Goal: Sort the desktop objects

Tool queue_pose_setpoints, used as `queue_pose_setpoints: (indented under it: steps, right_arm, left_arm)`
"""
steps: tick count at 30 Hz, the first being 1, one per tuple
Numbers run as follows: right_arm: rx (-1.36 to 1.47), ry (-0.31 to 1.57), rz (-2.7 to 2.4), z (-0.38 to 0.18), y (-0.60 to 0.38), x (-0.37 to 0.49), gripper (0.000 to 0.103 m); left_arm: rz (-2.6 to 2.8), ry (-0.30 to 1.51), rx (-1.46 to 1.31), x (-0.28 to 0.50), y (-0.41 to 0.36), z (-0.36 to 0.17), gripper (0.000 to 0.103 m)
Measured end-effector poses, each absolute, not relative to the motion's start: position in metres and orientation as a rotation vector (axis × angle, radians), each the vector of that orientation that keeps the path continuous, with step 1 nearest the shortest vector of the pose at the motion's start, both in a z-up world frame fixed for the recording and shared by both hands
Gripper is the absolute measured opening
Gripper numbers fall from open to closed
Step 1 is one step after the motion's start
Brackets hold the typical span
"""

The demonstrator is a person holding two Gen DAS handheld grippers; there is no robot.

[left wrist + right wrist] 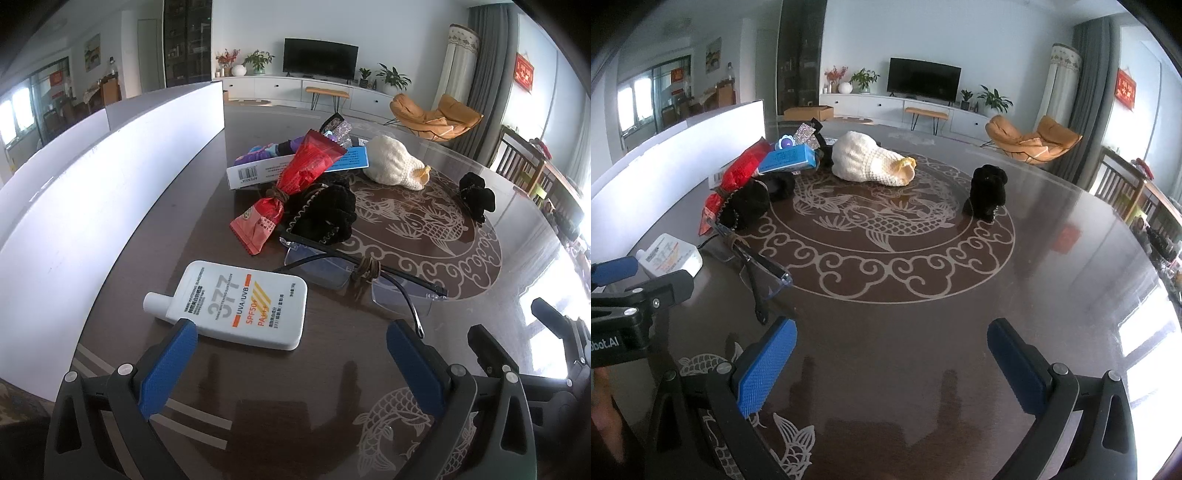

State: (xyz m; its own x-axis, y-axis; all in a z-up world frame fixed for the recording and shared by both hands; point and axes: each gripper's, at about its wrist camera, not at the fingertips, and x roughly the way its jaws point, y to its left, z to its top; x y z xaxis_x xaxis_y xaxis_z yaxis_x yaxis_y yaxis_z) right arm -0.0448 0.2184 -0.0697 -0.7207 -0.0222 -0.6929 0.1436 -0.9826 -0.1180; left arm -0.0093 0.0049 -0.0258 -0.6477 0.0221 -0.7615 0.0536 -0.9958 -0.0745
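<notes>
Hovering over the table (pixel 1052 229), left claw (pixel 291 341) spread (empty) by sunscreen bottle (pixel 243 304), right claw (pixel 892 343) spread

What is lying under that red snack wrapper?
The red snack wrapper rests across a white-and-blue box and a black scrunchie. Whatever lies beneath that pile is covered.
</notes>
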Motion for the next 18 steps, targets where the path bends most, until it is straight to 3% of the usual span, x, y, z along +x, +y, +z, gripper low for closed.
queue_pose_setpoints:
  steps: [18]
  right_arm:
    - [1.149, 0.270, -2.823, -0.0710, 0.2179, -0.0453, 0.103]
  left_arm:
    - [-2.830, 0.128, 1.310, -0.0093, 0.0063, -0.0249, 0.103]
